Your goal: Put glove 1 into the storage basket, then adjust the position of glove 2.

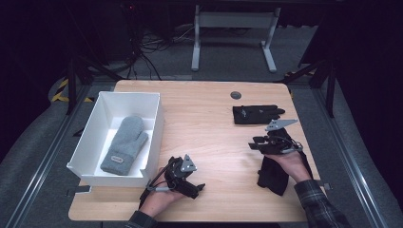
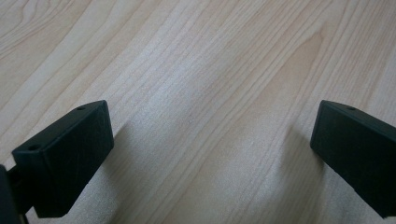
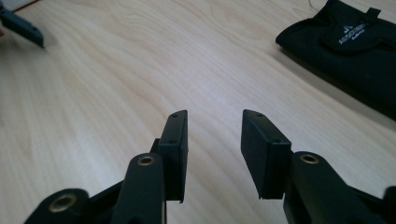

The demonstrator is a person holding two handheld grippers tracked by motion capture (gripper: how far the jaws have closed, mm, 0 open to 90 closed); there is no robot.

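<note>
A grey mitten [image 1: 124, 145] lies in the white box [image 1: 90, 124] at the table's left. One black glove [image 1: 256, 114] lies flat at the far right, also seen from the right gripper view [image 3: 355, 60]. A second black glove [image 1: 274, 175] lies crumpled under the person's right hand. My right gripper [image 1: 254, 142] hovers between the two gloves and points left; its jaws [image 3: 215, 135] stand partly apart with nothing between them. My left gripper [image 1: 198, 189] rests near the front edge beside the box, its jaws [image 2: 210, 154] wide open over bare wood.
The wooden table [image 1: 204, 123] has a round grey grommet [image 1: 236, 95] near its far edge. The box's tall right wall stands close to the left hand. A white desk frame [image 1: 233, 38] stands on the floor beyond the table.
</note>
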